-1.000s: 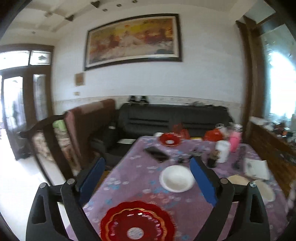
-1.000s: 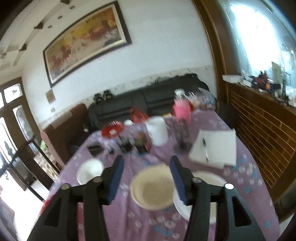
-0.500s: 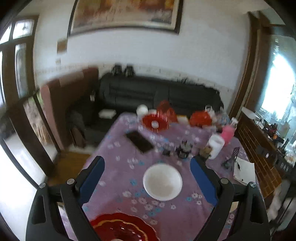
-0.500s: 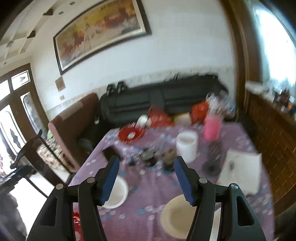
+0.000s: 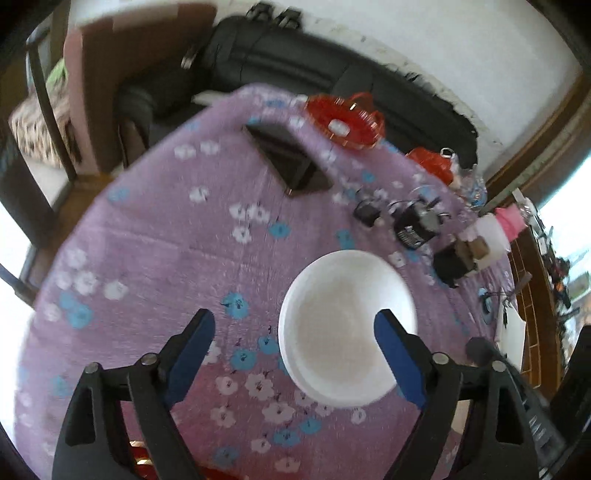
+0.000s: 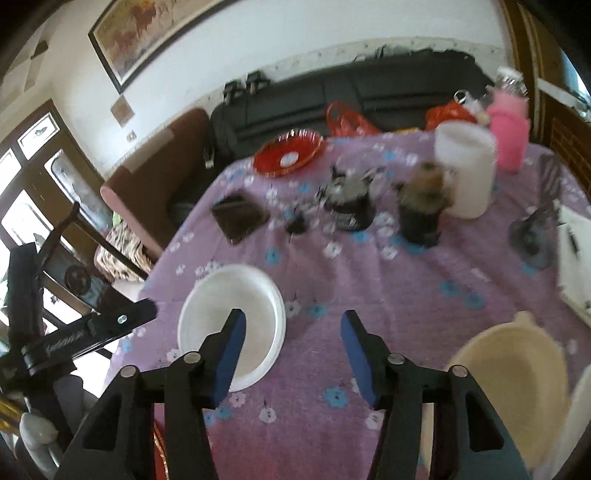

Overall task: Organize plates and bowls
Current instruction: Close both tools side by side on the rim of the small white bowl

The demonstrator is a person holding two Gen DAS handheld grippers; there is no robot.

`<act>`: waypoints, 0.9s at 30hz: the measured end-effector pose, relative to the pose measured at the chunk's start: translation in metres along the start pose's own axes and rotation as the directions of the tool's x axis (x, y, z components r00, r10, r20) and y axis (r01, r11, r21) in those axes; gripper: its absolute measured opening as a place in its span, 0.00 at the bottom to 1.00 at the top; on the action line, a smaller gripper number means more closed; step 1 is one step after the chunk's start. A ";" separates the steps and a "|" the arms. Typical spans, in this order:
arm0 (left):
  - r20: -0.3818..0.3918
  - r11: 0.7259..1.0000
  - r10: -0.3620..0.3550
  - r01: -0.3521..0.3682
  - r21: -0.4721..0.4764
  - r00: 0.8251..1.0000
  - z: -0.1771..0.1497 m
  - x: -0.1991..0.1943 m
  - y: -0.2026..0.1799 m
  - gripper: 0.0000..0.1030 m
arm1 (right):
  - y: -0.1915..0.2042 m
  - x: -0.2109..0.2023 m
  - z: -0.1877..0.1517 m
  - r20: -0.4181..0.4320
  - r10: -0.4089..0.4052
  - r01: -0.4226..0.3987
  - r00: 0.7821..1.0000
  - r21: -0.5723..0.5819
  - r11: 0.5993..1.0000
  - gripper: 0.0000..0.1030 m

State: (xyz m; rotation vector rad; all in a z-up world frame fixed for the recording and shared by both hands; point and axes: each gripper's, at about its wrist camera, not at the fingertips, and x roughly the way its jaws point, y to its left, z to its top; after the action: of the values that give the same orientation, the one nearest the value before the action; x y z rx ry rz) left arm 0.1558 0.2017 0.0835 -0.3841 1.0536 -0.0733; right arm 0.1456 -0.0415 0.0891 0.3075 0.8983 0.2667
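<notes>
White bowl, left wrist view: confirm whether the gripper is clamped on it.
No: the white bowl sits on the tablecloth, with the left gripper open.

Cloth: purple floral tablecloth (image 6: 406,280)
Far end: black sofa (image 6: 369,96); framed painting (image 6: 147,33) above
On cloth: dark wallet (image 6: 240,218); pink bottle (image 6: 508,129); white tub (image 6: 465,173)

white bowl (image 5: 347,328): round, plain, empty, upright on the purple flowered cloth. in left wrist view it sits ahead of the fingertips, mostly btwn the two blue pads; right pad (image 5: 397,358) overlaps its right edge, not clear if touching. in right wrist view it's under the left pad (image 6: 231,350).

cream bowl (image 6: 511,384): wavy rim, empty, upright, off to the right of right pad (image 6: 360,354), apart from it.

red plate (image 6: 288,153): glossy, white centre, flat, far ahead at the cloth's far edge.
</notes>
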 end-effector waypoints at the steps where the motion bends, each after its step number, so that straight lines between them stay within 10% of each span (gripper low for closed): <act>1: -0.016 1.000 -0.006 0.006 -0.012 1.000 0.001 0.007 0.001 0.79 | 0.000 0.010 -0.002 -0.013 0.000 0.000 1.000 -0.002 1.000 0.54; 12: -0.112 0.999 -0.013 0.009 -0.033 0.994 0.010 0.060 0.004 0.71 | -0.006 0.066 -0.008 -0.095 0.010 -0.008 0.995 0.021 1.000 0.51; 18: -0.157 1.000 -0.003 0.006 0.015 0.988 0.010 0.072 -0.001 0.35 | -0.007 0.078 -0.009 -0.119 0.005 -0.003 0.993 0.016 1.000 0.41; 27: -0.160 0.999 0.011 -0.002 0.054 0.987 0.003 0.067 -0.011 0.19 | 0.007 0.074 -0.012 -0.113 0.017 -0.019 0.993 -0.011 1.000 0.13</act>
State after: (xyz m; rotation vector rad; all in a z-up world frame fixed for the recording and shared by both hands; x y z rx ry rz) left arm 0.1931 0.1755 0.0324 -0.3300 1.2097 -0.1281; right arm 0.1793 -0.0076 0.0314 0.2912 1.0059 0.3087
